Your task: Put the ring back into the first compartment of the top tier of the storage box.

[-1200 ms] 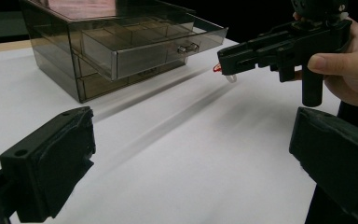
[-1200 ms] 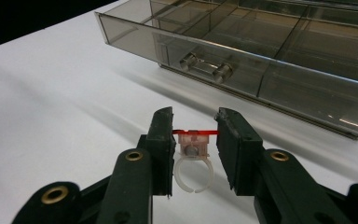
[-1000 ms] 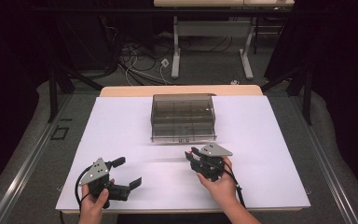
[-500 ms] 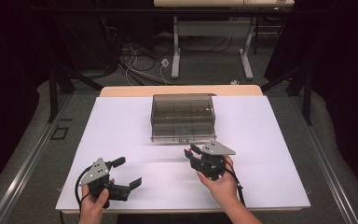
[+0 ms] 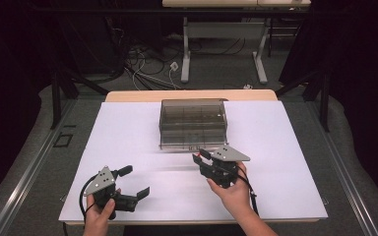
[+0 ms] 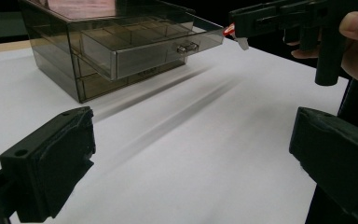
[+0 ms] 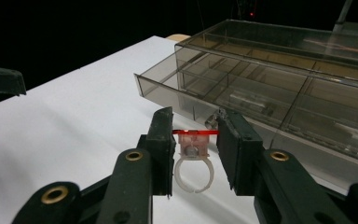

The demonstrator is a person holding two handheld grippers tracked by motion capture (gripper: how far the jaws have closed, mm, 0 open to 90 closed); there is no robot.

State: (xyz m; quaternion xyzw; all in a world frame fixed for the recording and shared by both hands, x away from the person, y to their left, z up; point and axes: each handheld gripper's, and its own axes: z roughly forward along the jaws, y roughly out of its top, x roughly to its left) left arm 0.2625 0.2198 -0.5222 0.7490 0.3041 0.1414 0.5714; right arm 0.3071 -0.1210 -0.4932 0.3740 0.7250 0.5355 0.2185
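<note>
The right tool (image 7: 194, 140) pinches a toy ring (image 7: 193, 161), red top up, band hanging toward the table.

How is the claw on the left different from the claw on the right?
The left claw is wide open with nothing between its jaws, while the right claw is shut on a little toy ring with a red top. The left claw sits near the table's front edge, far from the clear drawer box; the right claw is just in front of its open drawer. Both are black, and each is held in a hand.
</note>
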